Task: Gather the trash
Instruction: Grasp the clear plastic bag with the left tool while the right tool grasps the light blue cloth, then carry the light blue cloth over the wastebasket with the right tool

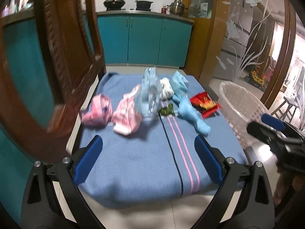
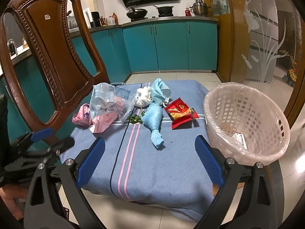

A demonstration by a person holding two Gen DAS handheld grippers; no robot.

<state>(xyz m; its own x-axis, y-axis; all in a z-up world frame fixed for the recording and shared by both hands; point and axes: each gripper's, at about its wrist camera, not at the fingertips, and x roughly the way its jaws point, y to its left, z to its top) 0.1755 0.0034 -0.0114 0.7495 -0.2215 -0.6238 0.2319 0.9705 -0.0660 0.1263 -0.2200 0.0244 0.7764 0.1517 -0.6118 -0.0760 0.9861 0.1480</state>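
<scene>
A: What is the biggest thing here?

B: The low surface (image 2: 152,168), covered by a blue woven blanket with two pink stripes and one dark stripe (image 1: 133,162). A carved brown wooden chair (image 2: 53,57) stands at its left edge, and a white plastic lattice basket lined with a clear bag (image 2: 246,118) stands at its right edge, touching the blanket's side.

A: And the trash?

B: All of it lies on the far half of the blanket. From the left: a crumpled pink plastic bag (image 2: 82,116), a pink printed wrapper (image 2: 103,122), and a large clear plastic bag with blue tint (image 2: 108,101) resting on top of that wrapper. Towards the middle sit a white crumpled wad (image 2: 143,96) and a light blue face mask (image 2: 159,91), side by side. A light blue textured cloth (image 2: 154,124) stretches from under them toward the camera. A red and yellow snack packet (image 2: 180,113) lies nearest the basket, apart from it. Smallest is a sprig of green leaves (image 2: 136,119), just left of the cloth.

A: The claws?

B: The left claw (image 1: 148,162) hovers over the near blanket with its blue pads spread wide, gripping nothing. The right claw (image 2: 150,160) does likewise, spread wide and empty, well short of the trash.
</scene>
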